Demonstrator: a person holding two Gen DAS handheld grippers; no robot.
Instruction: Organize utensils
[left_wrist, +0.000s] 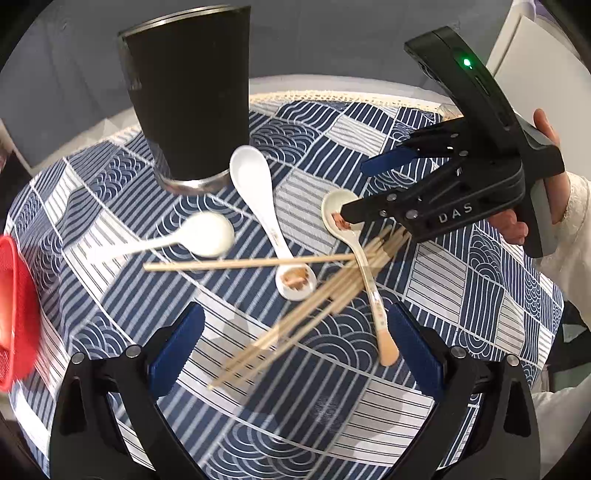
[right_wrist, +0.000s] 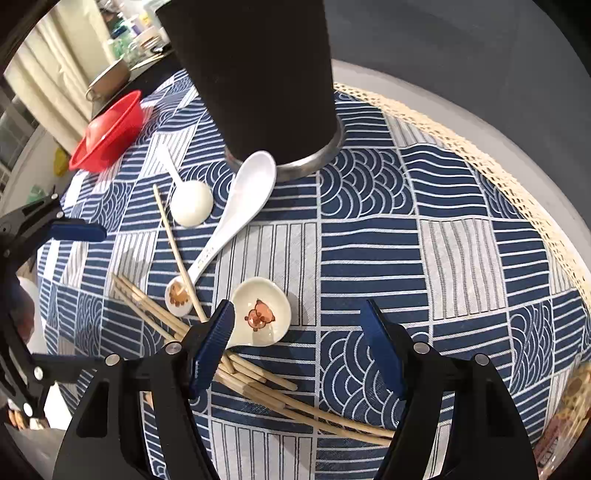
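A tall black cup (left_wrist: 188, 96) (right_wrist: 255, 74) stands on the blue patterned tablecloth (left_wrist: 461, 280) (right_wrist: 424, 258). Three white spoons lie before it: a round one (left_wrist: 207, 234) (right_wrist: 190, 206), a long one (left_wrist: 258, 192) (right_wrist: 240, 206), and a bear-print one (left_wrist: 354, 251) (right_wrist: 262, 314). A pile of wooden chopsticks (left_wrist: 314, 306) (right_wrist: 266, 384) crosses them. My left gripper (left_wrist: 295, 343) is open above the chopsticks. My right gripper (right_wrist: 299, 332) (left_wrist: 351, 192) is open, just over the bear-print spoon's bowl.
A red bowl (left_wrist: 14, 306) (right_wrist: 110, 133) sits at the table's left edge. The cloth's lace border (right_wrist: 498, 177) marks the far rim of the round table. Kitchen items stand beyond the table in the right wrist view.
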